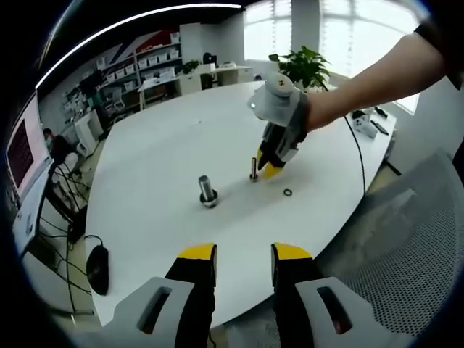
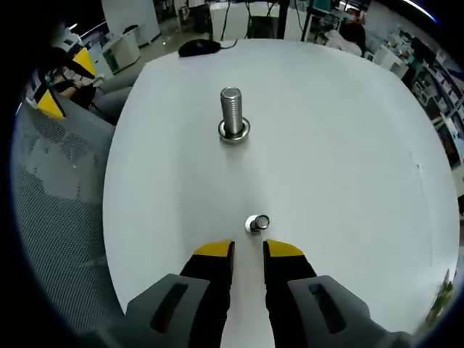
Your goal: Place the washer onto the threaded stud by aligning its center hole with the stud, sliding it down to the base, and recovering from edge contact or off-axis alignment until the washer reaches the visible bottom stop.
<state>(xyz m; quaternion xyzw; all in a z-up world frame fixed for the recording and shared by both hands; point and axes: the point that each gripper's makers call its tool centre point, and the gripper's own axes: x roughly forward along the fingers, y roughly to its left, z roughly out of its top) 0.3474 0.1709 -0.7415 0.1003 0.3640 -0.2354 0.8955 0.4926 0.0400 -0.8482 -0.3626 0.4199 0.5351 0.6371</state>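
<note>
A large white round table [image 1: 152, 145] carries everything. In the left gripper view, a grey mesh chair [image 1: 413, 239] sits at the table's right edge and a black computer mouse [image 1: 98, 268] lies near the left edge. The left tool [image 1: 243, 254] hangs over the near edge, jaws apart and holding nothing. Farther across the table, the right tool [image 1: 265, 168], held in a person's hand, points down just beside a thin upright stud [image 1: 254, 168]. A thicker bolt [image 1: 207, 191] stands upright to its left. A small dark washer [image 1: 288, 193] lies flat on the table, just right of the stud.

In the right gripper view, the right tool [image 2: 248, 250] is parted and empty, with the stud [image 2: 256, 223] just beyond its tips and the bolt [image 2: 233, 114] farther off.
</note>
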